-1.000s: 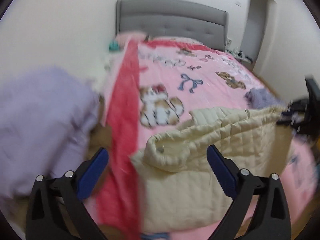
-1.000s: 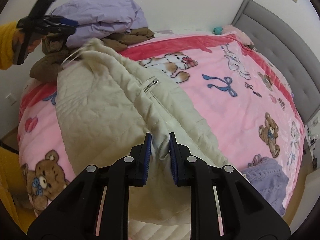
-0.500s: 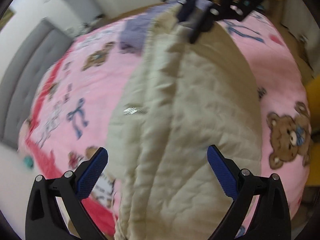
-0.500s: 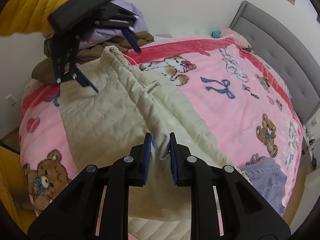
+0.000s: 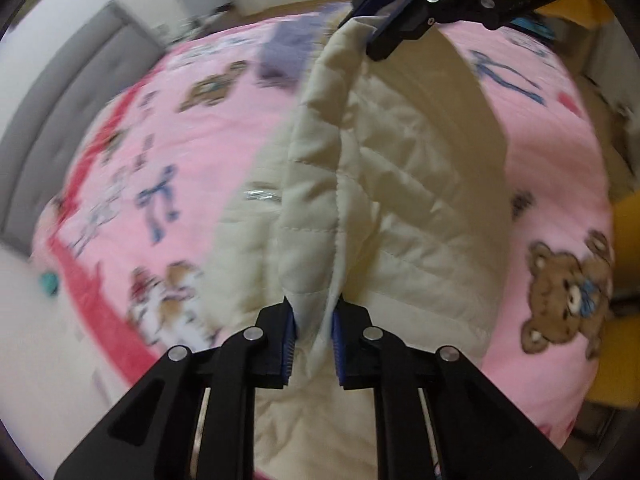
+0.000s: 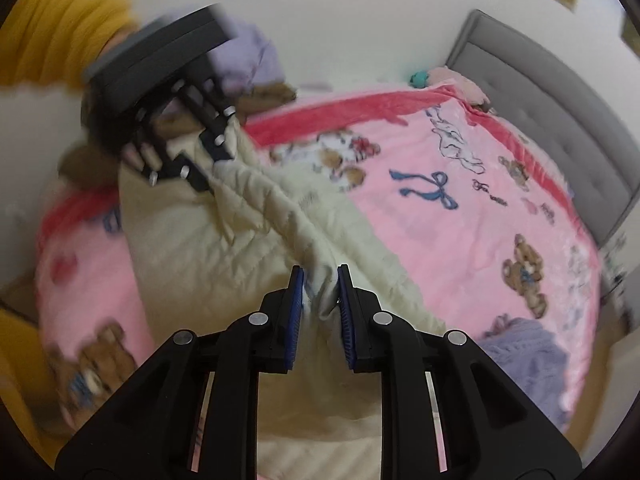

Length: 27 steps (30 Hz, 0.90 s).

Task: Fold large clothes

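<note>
Two grippers, left gripper (image 5: 312, 316) and right gripper (image 6: 320, 284), each pinch a ridge of the cream quilted coat (image 5: 400, 208) between closed fingers. It lies on a bed (image 6: 500, 184) with a pink teddy-bear blanket (image 5: 168, 152), a grey headboard (image 6: 552, 92) and white walls (image 6: 340, 12).

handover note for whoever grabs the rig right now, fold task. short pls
Left hand-held gripper: shut on one end of the cream quilted jacket's raised ridge.
Right hand-held gripper: shut on the opposite end of the same ridge.
Jacket: the pinched fold is lifted between both grippers; the rest drapes on the pink bear blanket covering the bed.
Done: both grips set along the fold line.
Left: probably carry the fold over, lay it flat, release, then make the remaining folds. Purple knit lies near the jacket; keep clear.
</note>
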Tool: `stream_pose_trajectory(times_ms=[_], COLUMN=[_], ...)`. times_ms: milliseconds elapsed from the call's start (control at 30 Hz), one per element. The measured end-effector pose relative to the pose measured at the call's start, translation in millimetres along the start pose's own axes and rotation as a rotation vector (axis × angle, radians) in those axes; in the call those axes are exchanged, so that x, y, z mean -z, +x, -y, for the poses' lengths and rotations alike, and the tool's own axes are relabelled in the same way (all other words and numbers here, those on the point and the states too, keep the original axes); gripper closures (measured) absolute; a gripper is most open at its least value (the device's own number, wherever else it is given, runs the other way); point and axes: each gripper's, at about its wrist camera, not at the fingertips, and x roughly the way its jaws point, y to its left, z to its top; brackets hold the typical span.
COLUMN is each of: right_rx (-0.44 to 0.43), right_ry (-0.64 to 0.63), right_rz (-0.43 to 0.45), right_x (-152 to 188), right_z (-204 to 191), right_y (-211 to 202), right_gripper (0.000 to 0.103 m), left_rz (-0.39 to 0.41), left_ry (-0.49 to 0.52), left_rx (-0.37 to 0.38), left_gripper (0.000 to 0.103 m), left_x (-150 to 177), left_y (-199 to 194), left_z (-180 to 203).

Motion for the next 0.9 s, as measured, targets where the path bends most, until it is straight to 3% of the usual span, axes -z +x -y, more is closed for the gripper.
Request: stream_pose_trajectory(times_ms=[133, 333, 533, 633, 700, 767, 833, 900], right_rx=[0.058, 0.057, 0.048, 0.096, 0.078, 0.097, 0.177, 0.286], right_ry=[-0.018, 0.1, 0.178, 0.21, 0.319, 0.423, 0.464, 0.462], right_rz=[-0.055, -0.221, -0.291, -0.22, -0.089, 0.044, 0.088, 0.008], right_x=[-13, 4, 31, 32, 35, 47, 70, 101], right_z=[19, 58, 66, 65, 74, 80, 81, 82], right_y=[47, 135, 185, 172, 135, 89, 50, 28], right_gripper=[0.087, 0.086, 0.084, 0.07, 0.039, 0.017, 0.013, 0.013], left_rz=[-0.064, -0.179, -0.245, -0.255, -0.238, -0.222, -0.212, -0.212], left_ry=[-0.16, -0.232, -0.401, -0.431, -0.439, -0.46, -0.479, -0.48], left_rx=[-0.013, 0.024, 0.127, 0.14, 0.145, 0.155, 0.159, 0.149], left_gripper=[0.087, 0.083, 0.082, 0.082, 0.082, 0.082, 0.082, 0.082], left_x=[3, -4, 3, 3, 5, 9, 11, 10], left_y=[27, 102, 149, 156, 153, 153, 152, 150], left_z=[-34, -55, -72, -70, -71, -72, -72, -71])
